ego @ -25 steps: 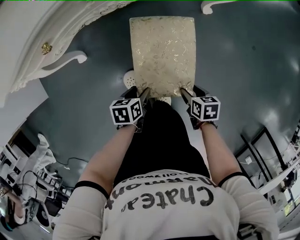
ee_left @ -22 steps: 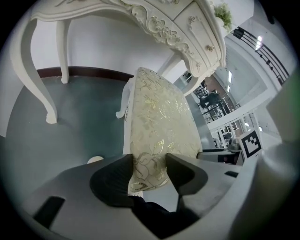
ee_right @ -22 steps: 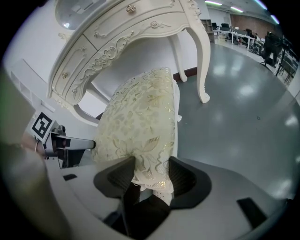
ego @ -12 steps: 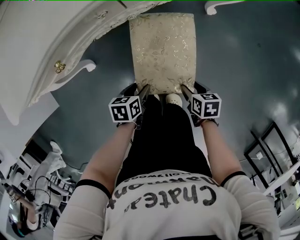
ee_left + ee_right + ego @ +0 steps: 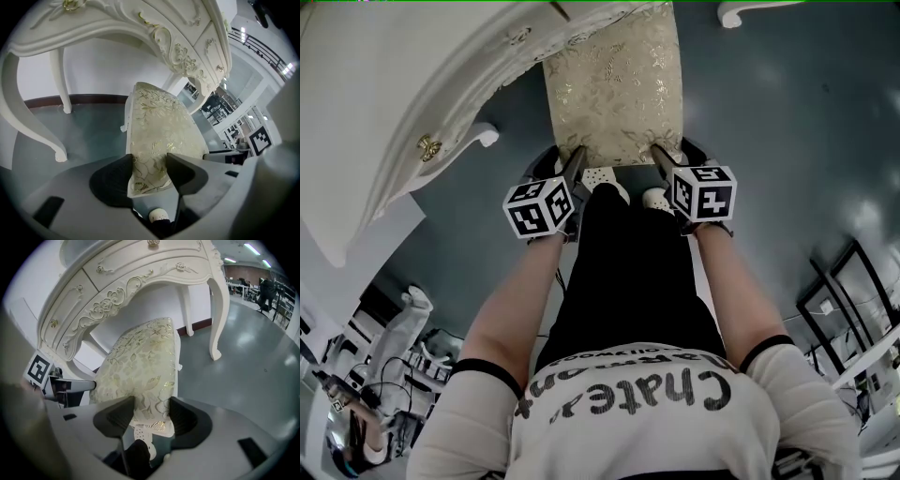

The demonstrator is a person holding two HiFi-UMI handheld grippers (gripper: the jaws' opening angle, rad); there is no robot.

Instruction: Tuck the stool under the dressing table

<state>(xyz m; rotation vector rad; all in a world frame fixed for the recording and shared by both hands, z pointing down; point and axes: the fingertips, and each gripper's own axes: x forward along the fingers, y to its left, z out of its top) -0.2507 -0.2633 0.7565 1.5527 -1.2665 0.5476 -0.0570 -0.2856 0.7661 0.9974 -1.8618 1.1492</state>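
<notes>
Since a second ago the cream padded stool with gold leaves [image 5: 614, 84] has slid further in. Its far end now sits under the carved white dressing table [image 5: 412, 84] (the near end sticks out). The left gripper [image 5: 574, 161] is clamped on the seat's near left corner. The right gripper [image 5: 661, 157] is clamped on the near right corner, above the grey floor [image 5: 787, 112].

Grey floor [image 5: 787, 112] — stool [image 5: 614, 84], dressing table [image 5: 394, 75] standing there.
</notes>
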